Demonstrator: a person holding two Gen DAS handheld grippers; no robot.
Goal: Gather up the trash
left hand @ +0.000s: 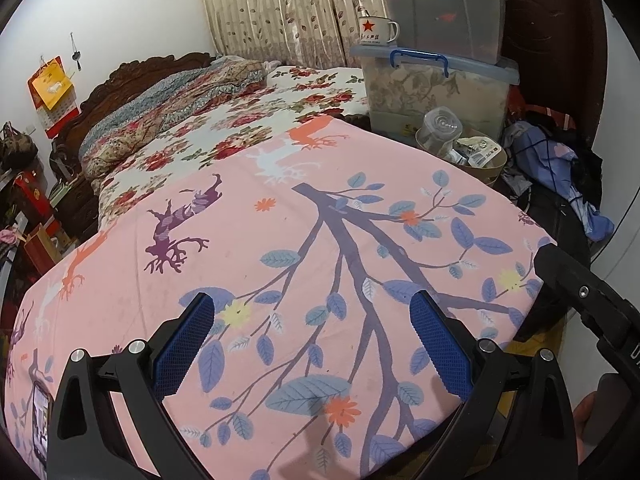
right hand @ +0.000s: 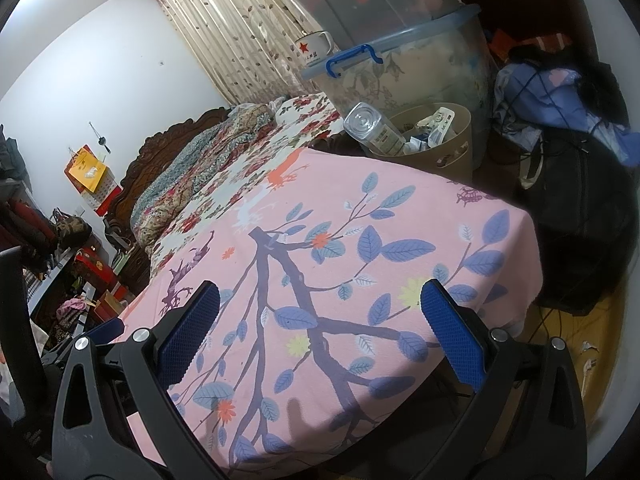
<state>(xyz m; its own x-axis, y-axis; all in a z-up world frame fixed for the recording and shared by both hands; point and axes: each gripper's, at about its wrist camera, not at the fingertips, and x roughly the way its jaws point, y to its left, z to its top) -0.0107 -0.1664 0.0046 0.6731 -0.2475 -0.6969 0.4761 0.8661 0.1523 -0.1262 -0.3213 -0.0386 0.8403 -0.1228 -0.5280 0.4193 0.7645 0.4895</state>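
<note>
A beige wastebasket (left hand: pixel 486 168) (right hand: pixel 452 156) stands past the far right corner of the pink leaf-print cloth (left hand: pixel 280 280) (right hand: pixel 340 280). It holds a clear plastic bottle (left hand: pixel 440 130) (right hand: pixel 370 126) lying tilted over its rim, plus several wrappers and small boxes (left hand: pixel 474 150) (right hand: pixel 434 124). My left gripper (left hand: pixel 316 312) hovers open over the near part of the cloth, nothing between its blue pads. My right gripper (right hand: pixel 320 300) is also open and empty over the cloth's near right part. The right gripper's black body (left hand: pixel 588 300) shows at the left wrist view's right edge.
Two stacked clear storage bins (left hand: pixel 436 80) (right hand: pixel 400 60) stand behind the basket, a white enamel mug (left hand: pixel 378 30) (right hand: pixel 314 48) on the lower bin's lid. Floral bedding (left hand: pixel 180 120) lies beyond the cloth. Clothes and a black bag (right hand: pixel 572 200) pile up at right. Boxes and bags (right hand: pixel 80 248) crowd the left floor.
</note>
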